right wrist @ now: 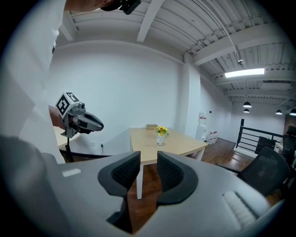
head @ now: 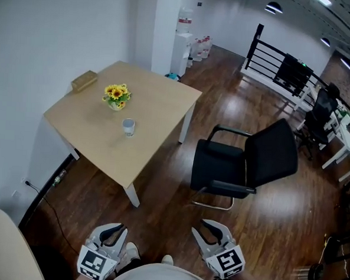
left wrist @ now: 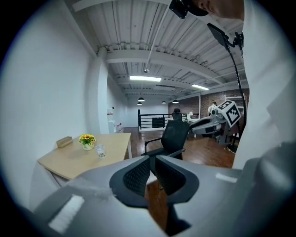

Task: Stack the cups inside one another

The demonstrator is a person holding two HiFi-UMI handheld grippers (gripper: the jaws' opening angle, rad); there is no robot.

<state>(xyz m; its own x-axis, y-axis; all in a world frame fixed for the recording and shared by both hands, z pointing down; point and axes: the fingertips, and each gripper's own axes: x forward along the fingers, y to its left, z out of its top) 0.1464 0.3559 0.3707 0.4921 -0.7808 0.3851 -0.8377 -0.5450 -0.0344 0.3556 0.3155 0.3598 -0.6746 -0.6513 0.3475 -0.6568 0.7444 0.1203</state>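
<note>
Dark wood floor [head: 266, 195] fills most of the room, and the person stands on it at the near side, well apart from everything the task needs. The light wooden table [head: 159, 115] stands far and to the left, against the white wall. A black office chair [head: 262, 156] stands to the right of it, turned a little away from the table, so the way to the table's near corner looks free.

The left gripper [head: 115, 232] and the right gripper [head: 212, 228] are both held low, just in front of the body and pointing toward the table. I judge this is a carrying posture, because nothing is in reach yet. The left one has only a narrow slit between its jaws, the right one a somewhat wider gap, and both are empty.

On the table's far left corner lies a small wooden box [head: 84, 80]. Near the middle stands a little vase of sunflowers [head: 117, 96], and just near and right of it the cup [head: 128, 126], upright. I see only one cup; if others sit inside it, that is too small to tell
</note>
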